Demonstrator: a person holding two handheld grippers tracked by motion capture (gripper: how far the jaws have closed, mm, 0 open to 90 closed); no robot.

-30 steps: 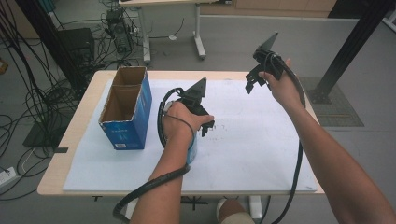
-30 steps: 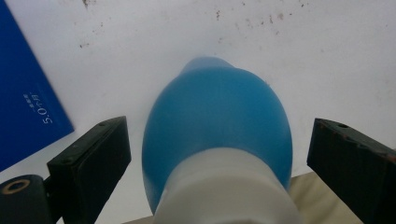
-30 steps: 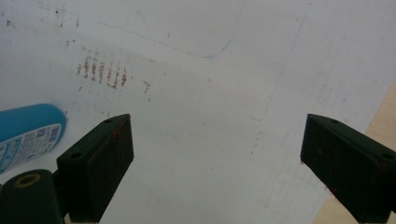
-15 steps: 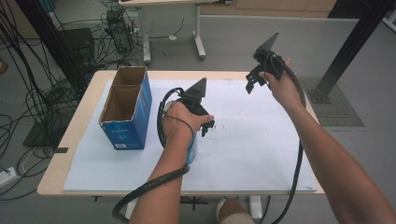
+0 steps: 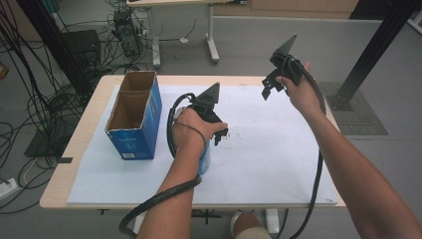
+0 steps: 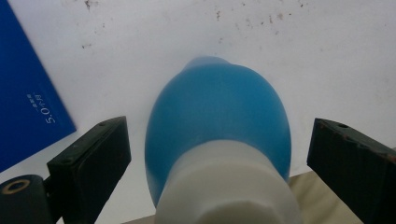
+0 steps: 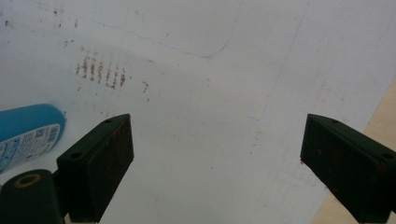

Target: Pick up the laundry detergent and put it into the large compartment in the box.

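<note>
**Spread tongs over a blue bottle**

Left tongs (image 6: 219, 154) hang straight above a blue bottle (image 6: 219, 121) with a white cap, jaws spread wide on either side of it and touching neither flank. From where I stand the bottle lies on its side on the white sheet (image 5: 268, 164) that covers the worktop (image 5: 89, 124), near the person's edge and mostly hidden under the left hand (image 5: 191, 130). In the high view only a sliver of blue (image 5: 204, 158) peeks out beside the wrist.

Right tongs (image 5: 271, 84) are held up in the air over the far right part of the worktop, well apart from the bottle. Their jaws are spread too, with nothing between them, and bare sheet marked with small brown specks lies below. The bottle's labelled end (image 7: 28, 133) shows at the left edge of the right gripper view.

An open blue cardboard box (image 5: 134, 117) stands on the left of the worktop, near the left hand, its two compartments showing brown insides. A black cable (image 5: 159, 199) trails off the near edge.
</note>
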